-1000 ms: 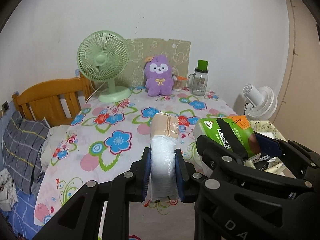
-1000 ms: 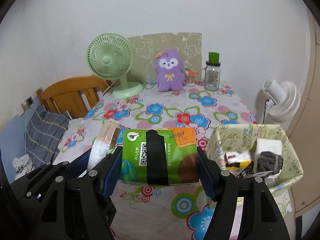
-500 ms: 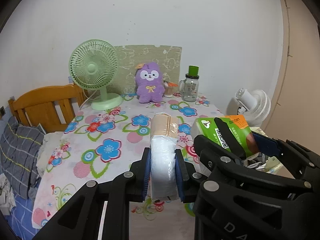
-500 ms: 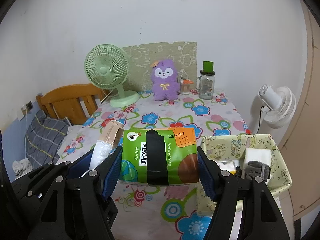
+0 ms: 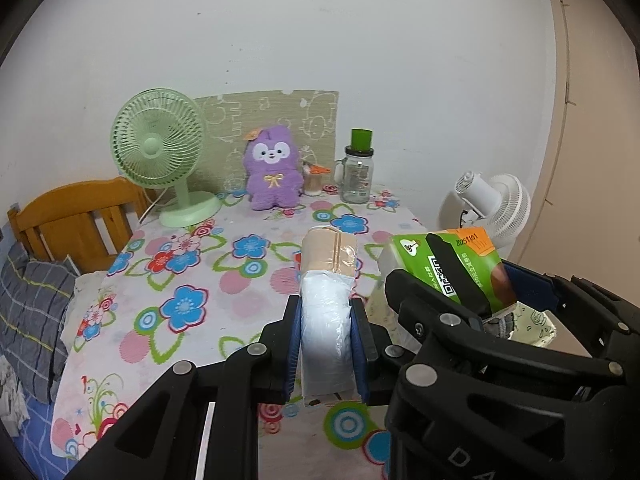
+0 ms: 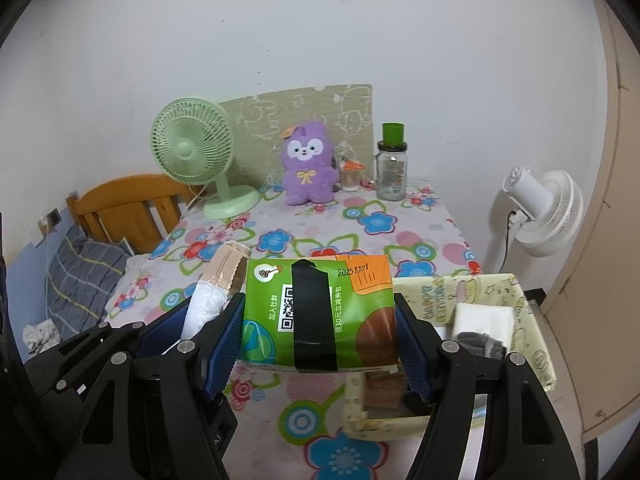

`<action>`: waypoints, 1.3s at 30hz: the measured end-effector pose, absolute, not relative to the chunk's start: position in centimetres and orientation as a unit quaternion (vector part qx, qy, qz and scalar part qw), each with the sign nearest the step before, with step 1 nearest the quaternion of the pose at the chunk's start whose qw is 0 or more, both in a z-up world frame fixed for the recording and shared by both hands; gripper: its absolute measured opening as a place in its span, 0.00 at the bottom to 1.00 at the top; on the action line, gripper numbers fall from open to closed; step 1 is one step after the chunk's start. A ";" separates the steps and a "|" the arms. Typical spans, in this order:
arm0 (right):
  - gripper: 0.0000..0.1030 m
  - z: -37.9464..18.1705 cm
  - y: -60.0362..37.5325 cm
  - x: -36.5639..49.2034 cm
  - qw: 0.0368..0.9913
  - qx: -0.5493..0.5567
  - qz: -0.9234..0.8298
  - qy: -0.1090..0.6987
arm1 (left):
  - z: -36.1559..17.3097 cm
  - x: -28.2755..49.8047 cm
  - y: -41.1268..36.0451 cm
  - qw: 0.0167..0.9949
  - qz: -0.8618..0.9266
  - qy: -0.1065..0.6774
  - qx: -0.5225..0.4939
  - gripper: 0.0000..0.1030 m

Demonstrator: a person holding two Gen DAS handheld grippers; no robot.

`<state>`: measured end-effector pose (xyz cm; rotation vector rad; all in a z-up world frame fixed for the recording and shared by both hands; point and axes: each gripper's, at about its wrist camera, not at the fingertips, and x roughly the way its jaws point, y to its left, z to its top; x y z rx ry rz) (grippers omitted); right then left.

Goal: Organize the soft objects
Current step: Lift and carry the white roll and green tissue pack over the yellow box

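My left gripper is shut on a plastic-wrapped roll, white near the pads and beige at its far end. It is held in the air above the flowered table. To its right my right gripper is shut on a green tissue pack with a black tape strip. In the left wrist view the same tissue pack shows beside the roll. A purple plush toy sits at the table's back. A yellow patterned storage box stands at the right, holding a white pack and grey socks.
A green desk fan and a glass jar with a green lid stand at the table's back. A white fan stands right of the table. A wooden chair and grey plaid bedding lie to the left.
Both grippers have drawn back from the table and risen slightly, each keeping its load. The fan, plush and jar now look smaller and farther off.
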<state>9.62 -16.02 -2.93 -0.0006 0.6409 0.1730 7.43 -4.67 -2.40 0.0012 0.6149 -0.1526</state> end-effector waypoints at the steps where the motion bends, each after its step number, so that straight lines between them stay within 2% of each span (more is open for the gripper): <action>1: 0.70 -2.9 -16.5 9.7 0.946 -0.001 0.084 0.314 | -2.4 7.5 -4.9 0.950 -0.076 0.302 0.001 0.21; 21: 0.70 -3.4 -24.3 11.1 0.948 0.010 0.038 0.316 | -3.0 9.9 -13.0 0.941 -0.126 0.313 0.029 0.21; 39: 0.70 -7.0 -29.7 14.0 0.933 0.038 -0.007 0.357 | -7.3 13.8 -18.3 0.912 -0.170 0.370 0.050 0.22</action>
